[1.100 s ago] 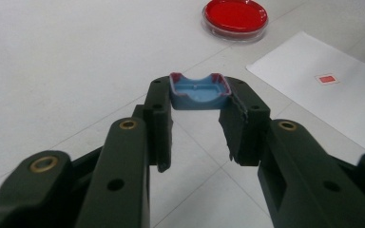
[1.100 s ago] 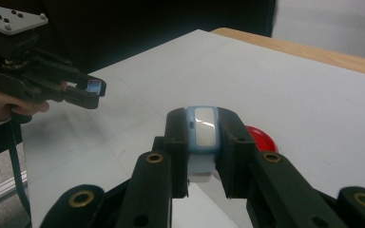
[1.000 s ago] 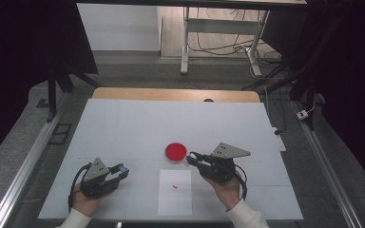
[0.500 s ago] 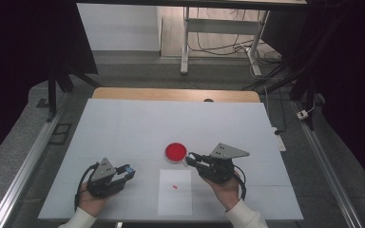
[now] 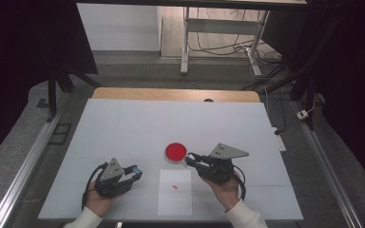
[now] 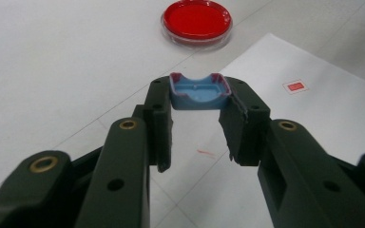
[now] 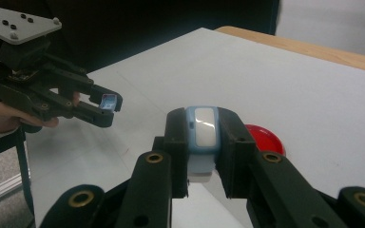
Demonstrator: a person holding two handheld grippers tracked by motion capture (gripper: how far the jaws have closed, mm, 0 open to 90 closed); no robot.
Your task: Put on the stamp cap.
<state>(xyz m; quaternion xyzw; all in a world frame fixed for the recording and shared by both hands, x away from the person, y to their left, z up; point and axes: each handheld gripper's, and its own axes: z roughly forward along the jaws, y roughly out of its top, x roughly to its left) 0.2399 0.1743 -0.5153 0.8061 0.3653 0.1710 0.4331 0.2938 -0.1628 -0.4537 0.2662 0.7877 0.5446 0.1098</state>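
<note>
The blue cap [image 6: 200,92] sat clamped between the fingers of the left gripper [image 5: 134,172], its hollow side facing the camera in the left gripper view and its rim edged with a reddish tint. The right gripper [image 5: 190,158] pinched a blue-and-white piece [image 7: 204,133] between its fingers, a pale panel on the face turned to its camera; what the piece was I could not tell. The two grippers stood well apart above the near half of the tabletop [image 5: 138,128], with their tips turned toward each other.

Between them lay a white sheet of paper [image 5: 176,202], its near edge close to the tabletop's front edge, with a small red mark [image 5: 175,186] near its upper half. A round red dish [image 5: 176,152] rested just beyond the sheet's far edge, just beside the right gripper's tip.

The far half of the tabletop lay open up to the wooden strip [image 5: 171,94] along its back edge, and the left side was open too.
</note>
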